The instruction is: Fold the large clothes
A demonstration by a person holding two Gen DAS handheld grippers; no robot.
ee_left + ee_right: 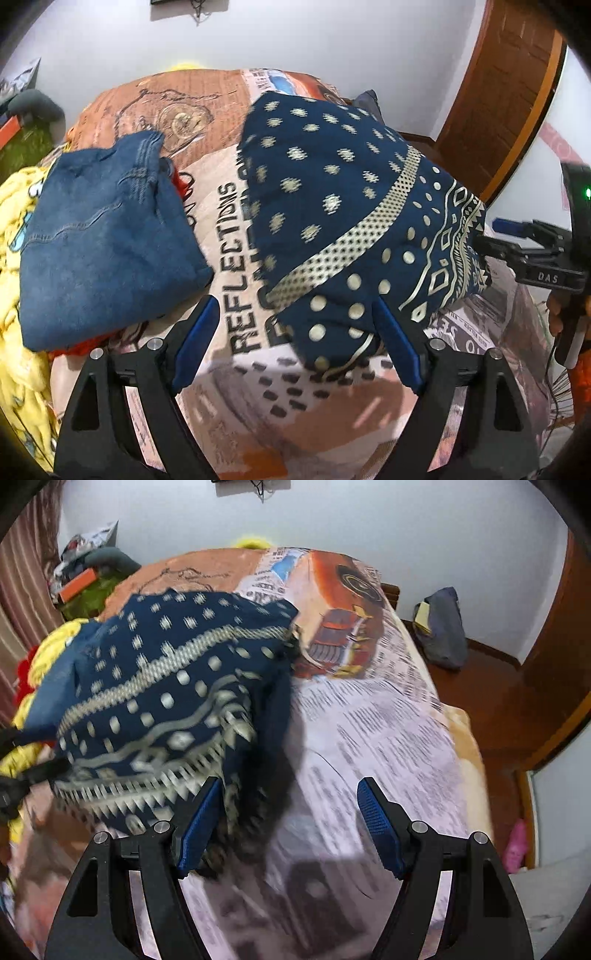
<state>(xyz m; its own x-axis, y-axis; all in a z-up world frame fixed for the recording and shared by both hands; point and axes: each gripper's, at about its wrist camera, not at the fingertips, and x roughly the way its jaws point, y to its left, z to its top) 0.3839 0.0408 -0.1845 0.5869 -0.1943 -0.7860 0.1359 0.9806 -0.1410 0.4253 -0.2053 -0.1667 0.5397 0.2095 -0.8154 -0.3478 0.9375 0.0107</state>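
Observation:
A navy cloth [332, 177] with pale dots and a patterned border lies bunched on the printed bed cover [229, 236]. My left gripper [295, 306] is open, and the cloth's near corner lies loose between its blue pads [195, 339], which do not press it. In the right wrist view the same cloth [159, 686] is heaped to the left. My right gripper [290, 786] stands open over the bed cover [388, 720], the cloth's edge draped against its left finger [199, 823]. Seen from the left wrist, the right gripper [495, 251] sits at the cloth's right edge.
Folded blue jeans [107, 240] rest on the bed's left side, beside a yellow blanket [18, 258]. A wooden door [509, 92] stands at the right. A dark bag [443, 627] and a pink item [517, 845] lie on the wooden floor beside the bed.

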